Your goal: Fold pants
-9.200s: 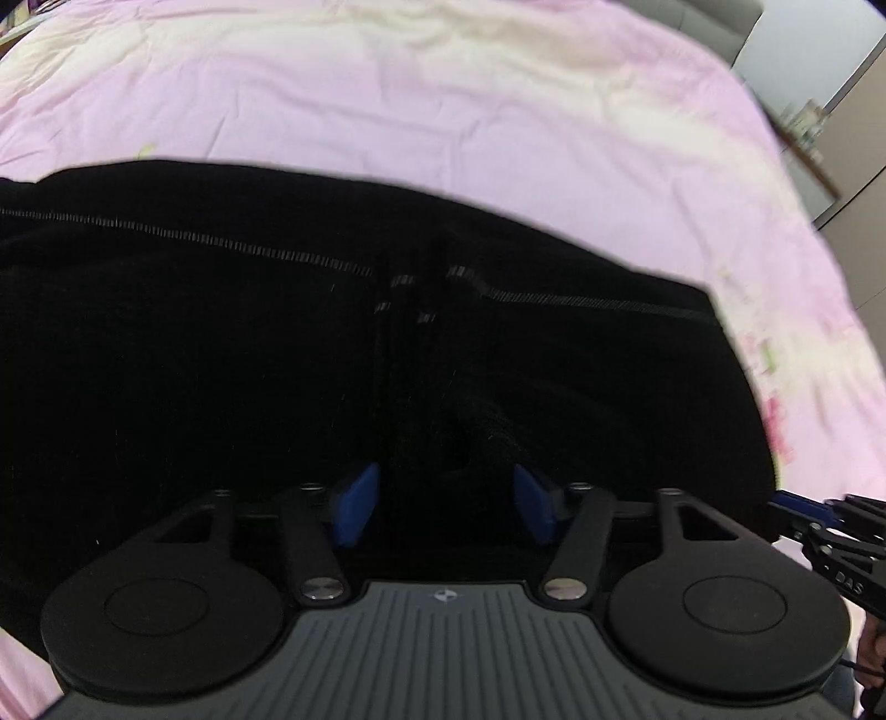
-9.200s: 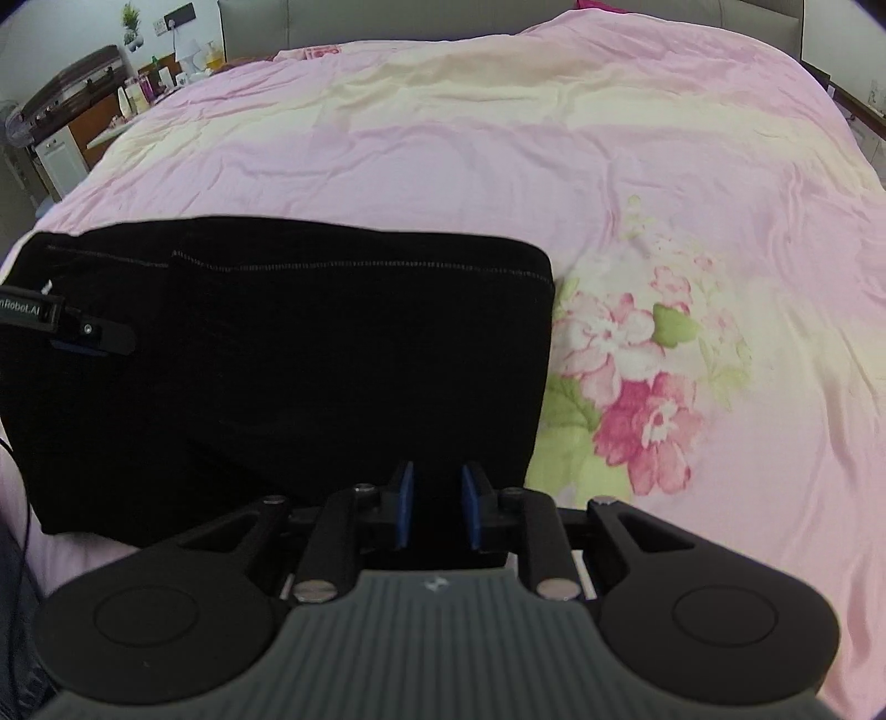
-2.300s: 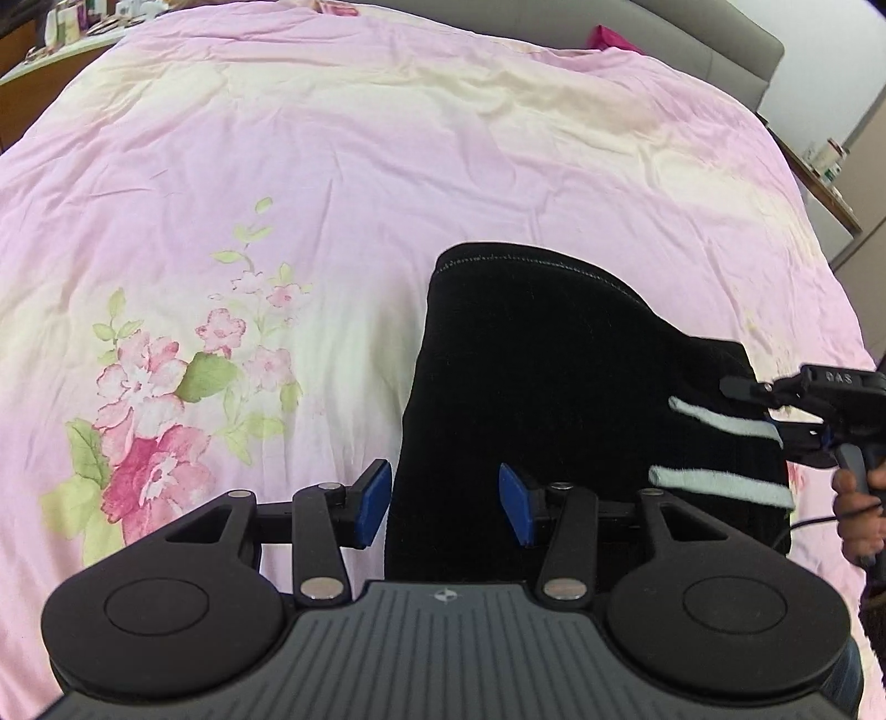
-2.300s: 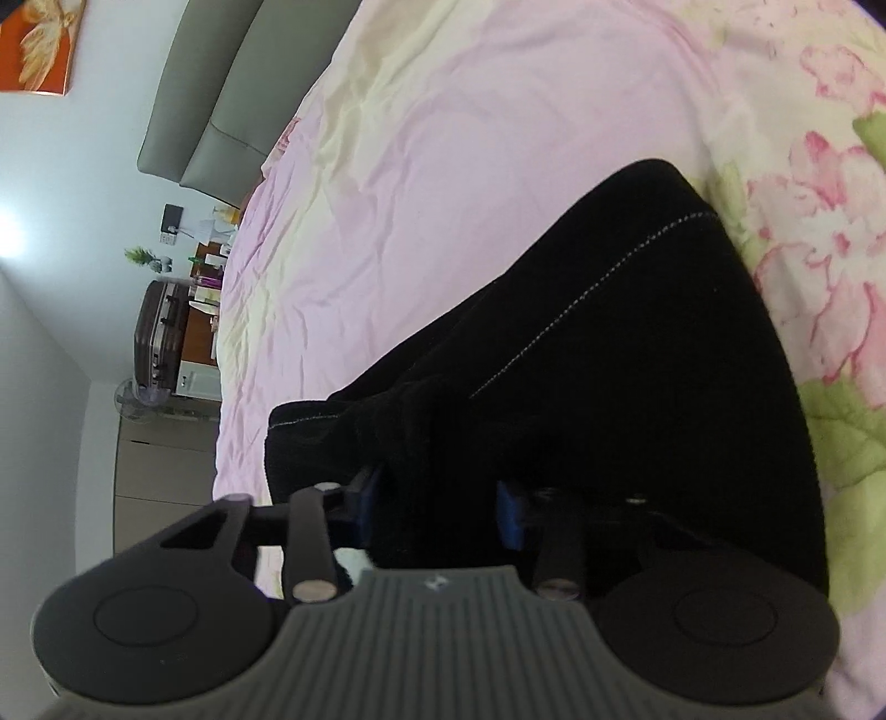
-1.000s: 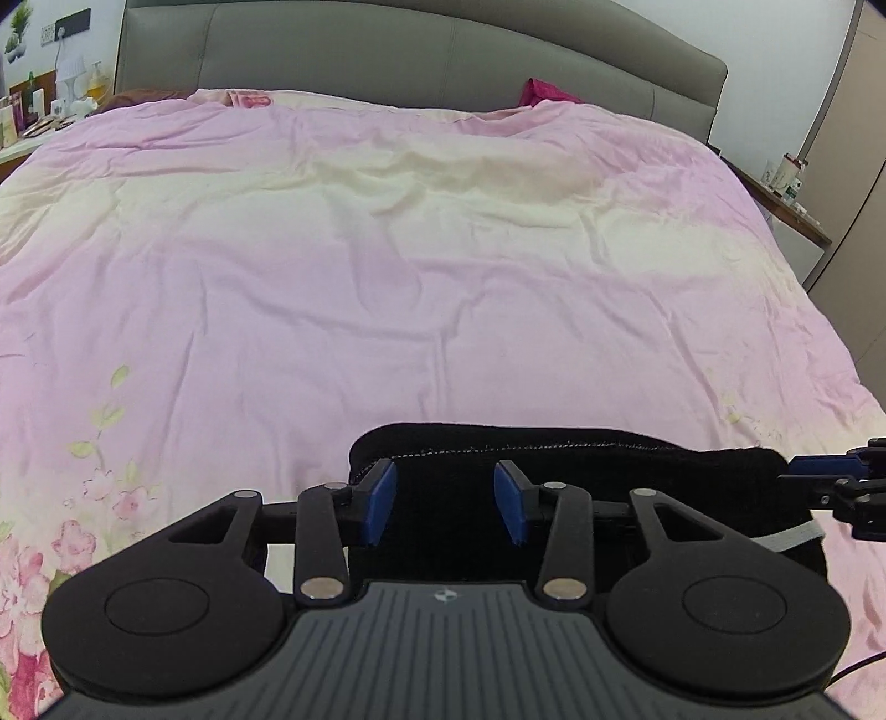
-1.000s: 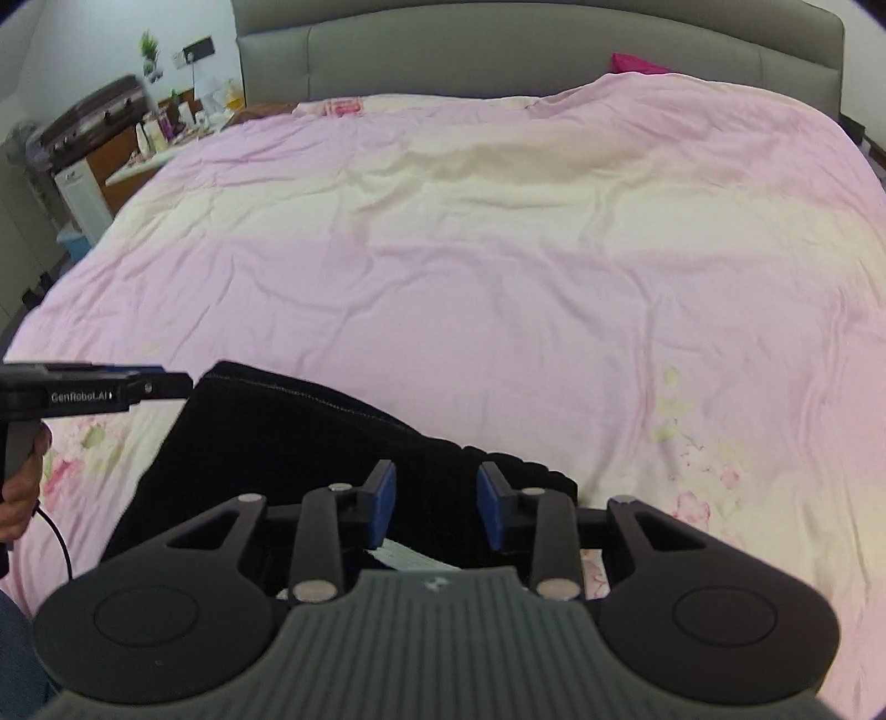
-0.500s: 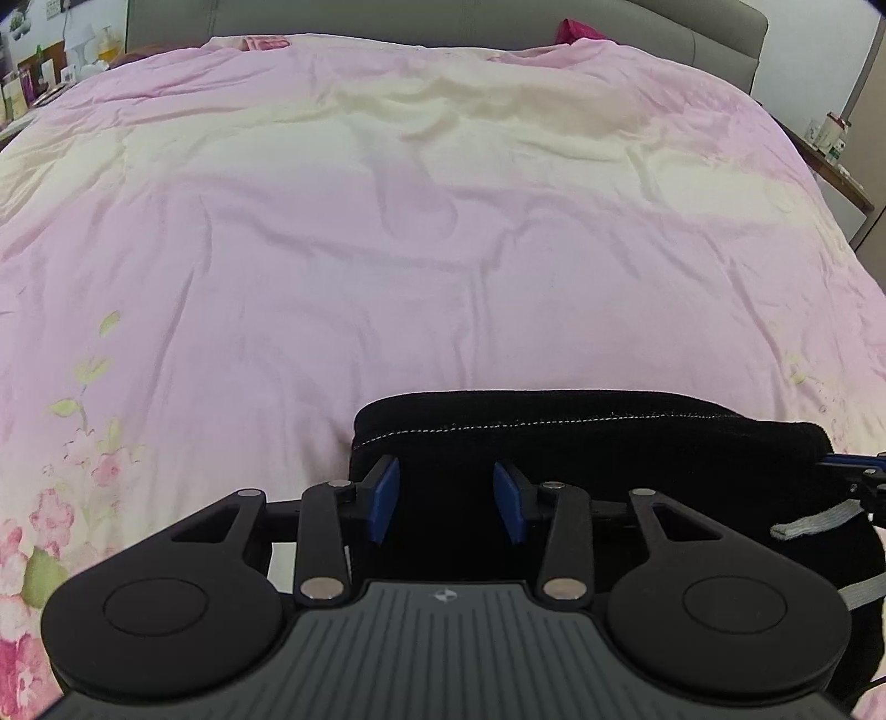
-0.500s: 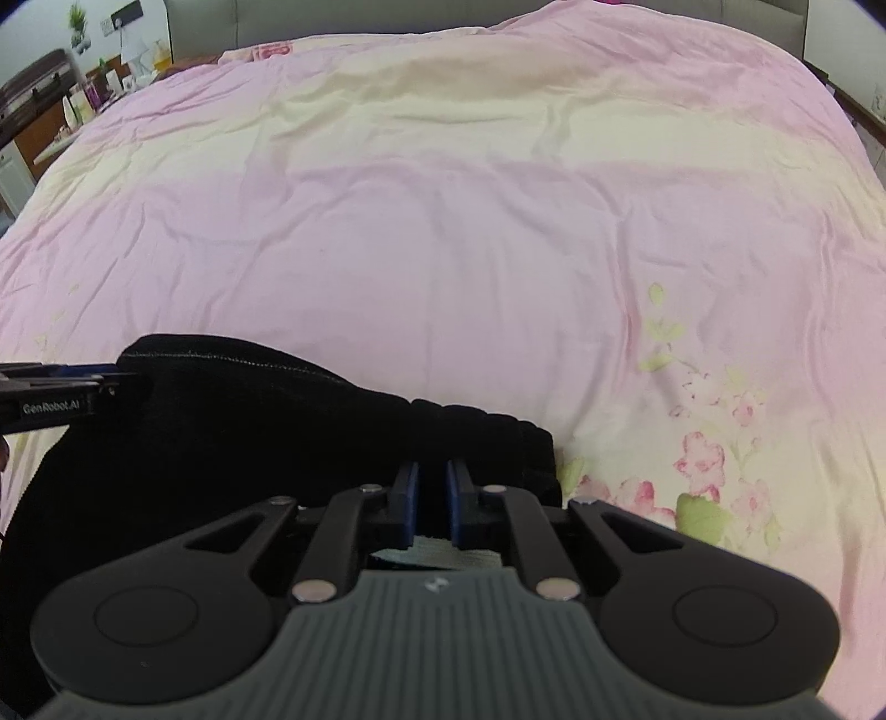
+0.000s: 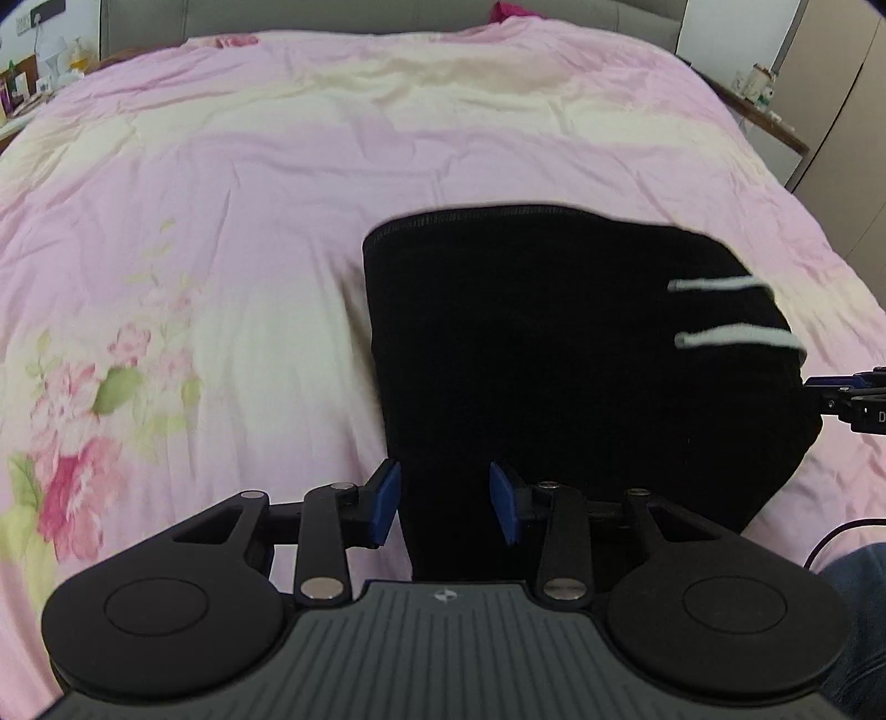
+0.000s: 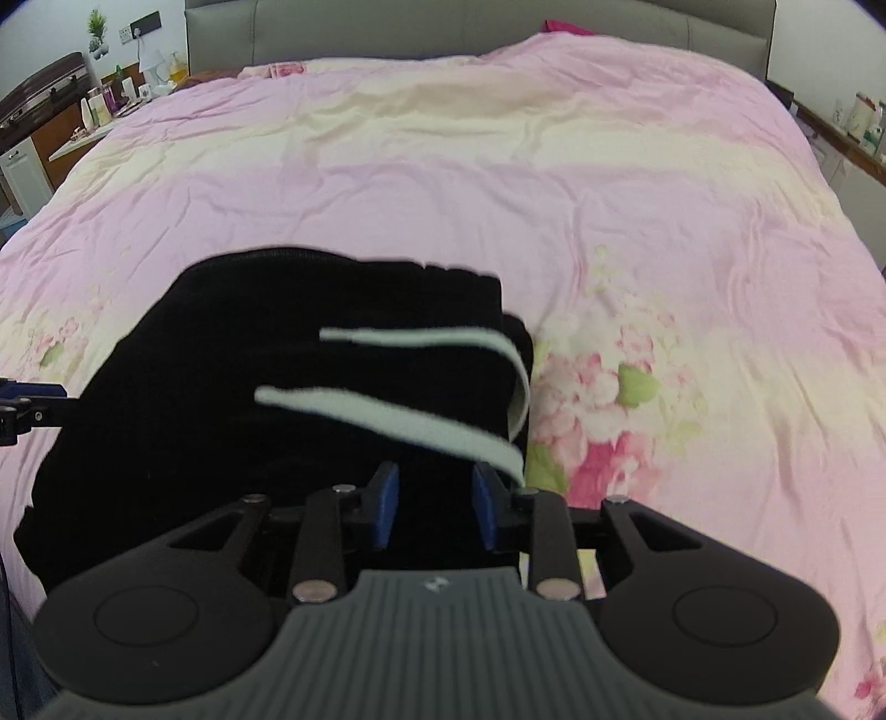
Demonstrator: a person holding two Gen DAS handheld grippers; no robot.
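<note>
Lying folded into a compact black bundle, pants [image 9: 581, 354] in the centre-right of the left wrist view, on the pink floral bedspread [image 9: 221, 194]. Showing two pale drawstrings [image 9: 731, 310] toward the right edge of the bundle there, and across its middle in the right wrist view [image 10: 410, 382].

Hovering at the lower centre of the left wrist view, left gripper [image 9: 446, 501], blue pads spread apart with the near left corner of the pants between them; hard to tell whether touching the cloth. Also peeking in at the left edge of the right wrist view [image 10: 27, 410].

Sitting at the lower centre of the right wrist view, right gripper [image 10: 434, 501], pads likewise spread, near edge of the pants [image 10: 277, 399] in the gap, not pinching. Poking in at the right edge of the left wrist view [image 9: 847, 396], just beside the bundle.

Running across the top of the right wrist view, grey headboard [image 10: 476, 25].
</note>
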